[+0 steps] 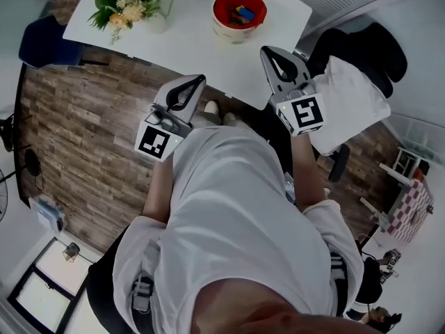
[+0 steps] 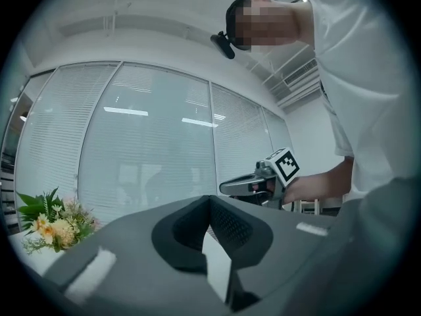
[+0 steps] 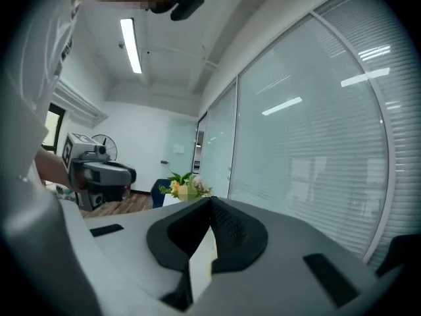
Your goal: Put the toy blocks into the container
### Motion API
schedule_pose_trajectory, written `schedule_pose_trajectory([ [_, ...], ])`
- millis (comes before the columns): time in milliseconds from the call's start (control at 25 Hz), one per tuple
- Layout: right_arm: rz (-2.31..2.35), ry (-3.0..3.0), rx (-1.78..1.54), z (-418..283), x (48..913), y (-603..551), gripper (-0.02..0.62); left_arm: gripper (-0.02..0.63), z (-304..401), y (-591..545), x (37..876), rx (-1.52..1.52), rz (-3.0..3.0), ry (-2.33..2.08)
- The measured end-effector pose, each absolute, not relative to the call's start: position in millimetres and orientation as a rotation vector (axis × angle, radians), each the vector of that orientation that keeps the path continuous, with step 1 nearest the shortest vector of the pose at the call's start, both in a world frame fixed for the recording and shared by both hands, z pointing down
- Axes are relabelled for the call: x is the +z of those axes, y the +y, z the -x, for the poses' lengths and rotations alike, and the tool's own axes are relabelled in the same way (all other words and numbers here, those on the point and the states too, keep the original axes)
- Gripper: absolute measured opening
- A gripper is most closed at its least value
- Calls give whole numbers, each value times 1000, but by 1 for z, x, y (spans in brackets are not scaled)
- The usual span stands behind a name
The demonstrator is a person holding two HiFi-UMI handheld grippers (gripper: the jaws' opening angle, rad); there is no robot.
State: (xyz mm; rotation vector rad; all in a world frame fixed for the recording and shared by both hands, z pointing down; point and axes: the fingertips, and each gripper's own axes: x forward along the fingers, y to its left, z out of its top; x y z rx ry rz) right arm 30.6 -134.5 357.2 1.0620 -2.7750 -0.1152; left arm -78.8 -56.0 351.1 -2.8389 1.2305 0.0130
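Your left tongs (image 1: 200,79) and right tongs (image 1: 267,50) are pressed together, empty, short of the bowl (image 1: 235,33); blocks (image 1: 242,12) lie inside; keep both level and clear.

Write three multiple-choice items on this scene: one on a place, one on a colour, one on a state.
1. Where does the bowl stand?
A. on the floor
B. on the table
C. on a shelf

2. What colour is the bowl's inside?
A. green
B. red
C. black

3. How are the left hand-held gripper and the right hand-held gripper?
A. both shut, empty
B. both wide open
C. each shut on a block

Answers:
1 B: the head view shows it on the white tabletop, apart from the flowers.
2 B: a red inner wall surrounds the blocks.
3 A: each gripper view shows the jaws together with nothing between them.
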Motion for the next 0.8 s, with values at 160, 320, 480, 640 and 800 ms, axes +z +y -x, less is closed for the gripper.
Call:
schedule_pose_trajectory([
  [160,-1135,-2897,-155,-36,328,-99,2,-3,68,-54,342,31,2852,1200],
  [320,-1166,-2975,-160,-40,314,-66,2,-3,53,-43,327,67,2876,1156],
  [480,-1177,-3011,-137,-38,311,-45,0,-3,44,-27,313,138,2890,1099],
  [640,-1158,-3002,-169,-28,310,-20,0,-3,46,-10,307,154,2860,1088],
  [800,-1174,-2947,-204,-10,308,4,0,-3,60,8,306,187,2864,1073],
])
